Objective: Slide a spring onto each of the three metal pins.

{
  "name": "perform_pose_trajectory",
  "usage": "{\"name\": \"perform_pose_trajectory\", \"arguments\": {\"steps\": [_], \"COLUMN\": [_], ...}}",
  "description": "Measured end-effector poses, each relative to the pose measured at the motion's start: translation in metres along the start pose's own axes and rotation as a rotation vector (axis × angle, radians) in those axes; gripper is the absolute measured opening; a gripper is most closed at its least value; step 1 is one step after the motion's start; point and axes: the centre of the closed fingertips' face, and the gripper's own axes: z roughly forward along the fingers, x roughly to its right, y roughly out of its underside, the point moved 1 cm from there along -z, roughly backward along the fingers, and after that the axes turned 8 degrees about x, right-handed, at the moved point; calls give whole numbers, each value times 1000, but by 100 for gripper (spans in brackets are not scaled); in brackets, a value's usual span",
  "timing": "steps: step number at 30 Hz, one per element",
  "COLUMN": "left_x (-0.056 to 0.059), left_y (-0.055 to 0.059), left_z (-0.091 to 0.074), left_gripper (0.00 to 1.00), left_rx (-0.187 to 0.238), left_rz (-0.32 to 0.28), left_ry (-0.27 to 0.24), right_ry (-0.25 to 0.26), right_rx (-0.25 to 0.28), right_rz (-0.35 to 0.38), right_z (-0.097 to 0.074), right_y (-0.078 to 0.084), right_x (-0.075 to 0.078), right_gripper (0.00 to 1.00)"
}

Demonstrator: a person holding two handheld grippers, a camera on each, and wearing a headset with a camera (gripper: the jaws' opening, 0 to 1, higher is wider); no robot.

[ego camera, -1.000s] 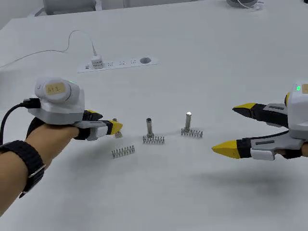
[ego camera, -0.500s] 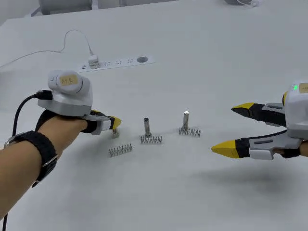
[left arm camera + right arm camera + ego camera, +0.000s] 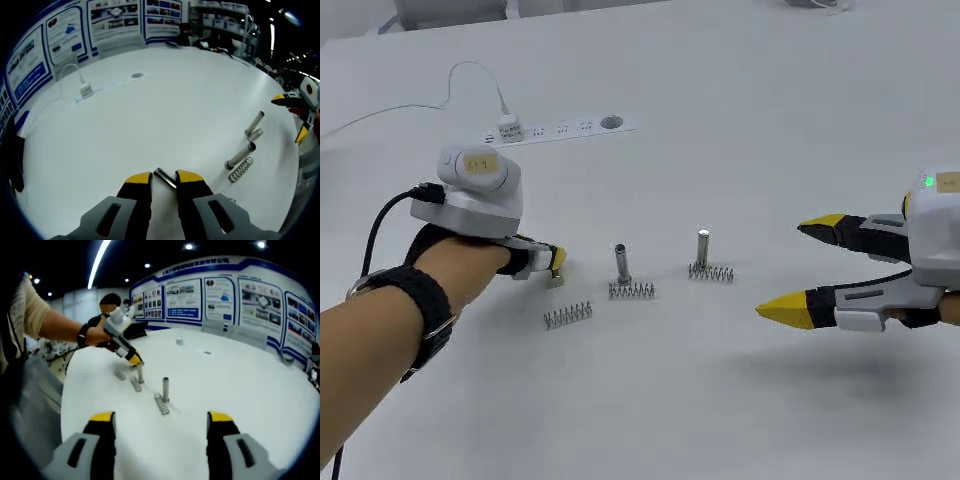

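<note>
Two metal pins stand upright on the white table, one in the middle (image 3: 621,262) and one to its right (image 3: 702,247). A spring lies at the foot of each: the middle spring (image 3: 631,290) and the right spring (image 3: 711,272). A third spring (image 3: 567,315) lies loose at front left. My left gripper (image 3: 555,263) points down at the table, its yellow tips closed on the third pin (image 3: 165,178). My right gripper (image 3: 796,268) hovers wide open right of the pins, holding nothing. In the right gripper view the nearest pin (image 3: 165,388) and its spring (image 3: 160,404) lie ahead of the open right gripper (image 3: 162,416).
A white power strip (image 3: 560,130) with a plugged-in cable lies at the back left. A black cable trails from my left gripper. The table (image 3: 740,120) is bare white beyond the pins. Posters and shelves line the room's walls.
My left hand has lifted and tipped more steeply downward, with its tips staying at the leftmost pin. The right gripper has stayed put and open.
</note>
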Motion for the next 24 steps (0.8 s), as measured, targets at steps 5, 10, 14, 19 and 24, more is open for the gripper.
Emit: {"name": "perform_pose_trajectory", "arguments": {"steps": [5,10,14,19,24], "left_x": [1,0,-1,-1,-2], "left_y": [1,1,2,4,3], "left_z": [1,3,3,3,3], "left_gripper": [18,16,12,10,10], "left_rx": [-12,-20,-32,-41,-57], "left_rz": [7,31,57,71,78], "left_ry": [-5,-8,-11,-11,-17], "right_ry": [0,0,0,-1,-3], "right_rx": [-5,-6,-6,-6,-6], "right_rz": [3,6,9,12,14], "right_z": [0,-1,-1,-1,0], "right_y": [2,2,3,4,4], "right_x": [0,0,0,0,1], "right_gripper": [75,75,75,75,75]}}
